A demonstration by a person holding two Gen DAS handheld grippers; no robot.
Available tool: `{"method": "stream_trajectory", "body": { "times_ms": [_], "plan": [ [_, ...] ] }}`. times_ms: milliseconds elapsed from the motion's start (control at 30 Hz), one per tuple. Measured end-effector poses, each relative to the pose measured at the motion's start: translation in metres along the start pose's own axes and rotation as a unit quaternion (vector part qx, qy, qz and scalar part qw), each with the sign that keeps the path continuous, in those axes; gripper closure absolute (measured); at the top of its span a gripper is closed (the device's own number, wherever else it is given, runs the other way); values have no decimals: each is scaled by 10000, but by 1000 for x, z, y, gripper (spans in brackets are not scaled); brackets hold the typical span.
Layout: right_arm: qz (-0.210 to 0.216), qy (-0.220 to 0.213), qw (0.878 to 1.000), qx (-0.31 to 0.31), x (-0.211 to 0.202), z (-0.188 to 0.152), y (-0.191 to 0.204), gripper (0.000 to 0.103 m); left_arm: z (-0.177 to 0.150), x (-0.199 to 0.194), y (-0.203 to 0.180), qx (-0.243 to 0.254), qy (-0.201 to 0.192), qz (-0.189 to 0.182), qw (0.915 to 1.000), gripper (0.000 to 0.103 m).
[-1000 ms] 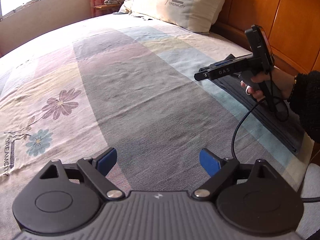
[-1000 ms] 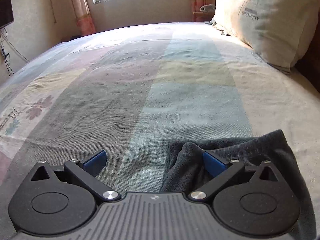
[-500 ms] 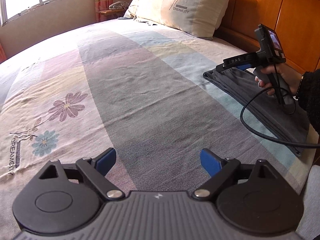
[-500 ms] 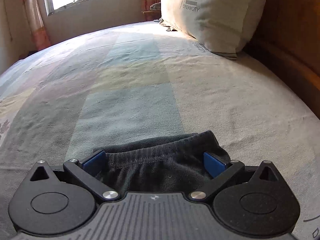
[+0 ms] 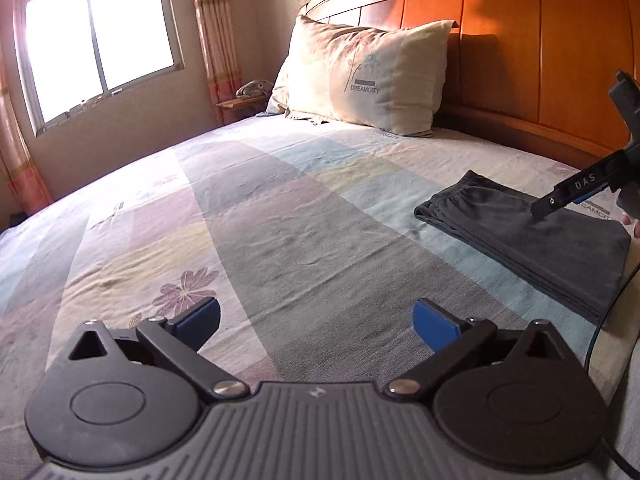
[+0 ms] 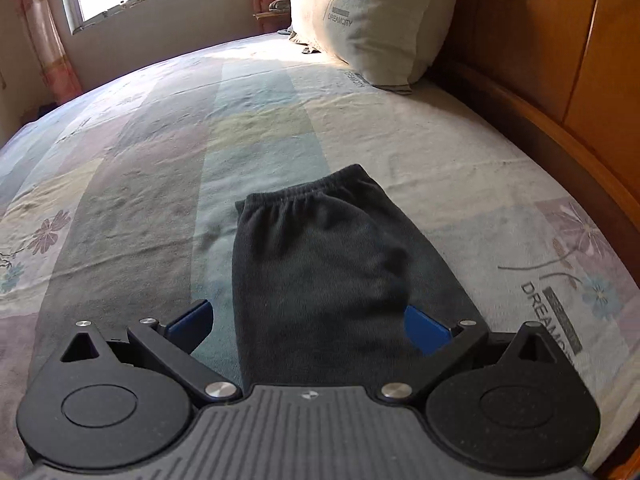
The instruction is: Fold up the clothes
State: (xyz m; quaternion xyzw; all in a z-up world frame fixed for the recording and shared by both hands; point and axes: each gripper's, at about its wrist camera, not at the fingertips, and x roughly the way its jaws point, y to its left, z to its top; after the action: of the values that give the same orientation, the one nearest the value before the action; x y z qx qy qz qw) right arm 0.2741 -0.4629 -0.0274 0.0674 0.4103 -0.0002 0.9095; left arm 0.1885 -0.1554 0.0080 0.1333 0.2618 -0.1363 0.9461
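1. Dark grey trousers (image 6: 320,264), folded into a flat narrow stack with the elastic waistband at the far end, lie on the bed (image 5: 280,240) near the headboard (image 5: 520,60).
2. Left hand-held gripper (image 5: 316,320): jaws opening, nothing between them.
3. Right hand-held gripper (image 6: 308,320): jaws wide apart above the trousers, pads not pressing the cloth.

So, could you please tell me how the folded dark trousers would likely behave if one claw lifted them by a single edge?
The folded dark trousers would probably droop and unfold, since they are soft knit cloth lying in loose stacked layers. They look light enough to lift easily. Pushed, they would more likely bunch up than slide, as the bedsheet looks textured and wrinkled.
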Motion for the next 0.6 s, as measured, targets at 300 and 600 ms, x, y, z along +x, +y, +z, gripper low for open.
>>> {"method": "stream_trajectory", "body": {
  "times_ms": [300, 600],
  "plan": [
    [28, 101, 9998, 149, -56, -68, 27, 0, -5, -26, -39, 163, -98, -688, 9974, 1],
    [-456, 235, 9986, 128, -99, -123, 43, 0, -3, -16, -73, 174, 638, -1388, 9881, 1]
  ]
}}
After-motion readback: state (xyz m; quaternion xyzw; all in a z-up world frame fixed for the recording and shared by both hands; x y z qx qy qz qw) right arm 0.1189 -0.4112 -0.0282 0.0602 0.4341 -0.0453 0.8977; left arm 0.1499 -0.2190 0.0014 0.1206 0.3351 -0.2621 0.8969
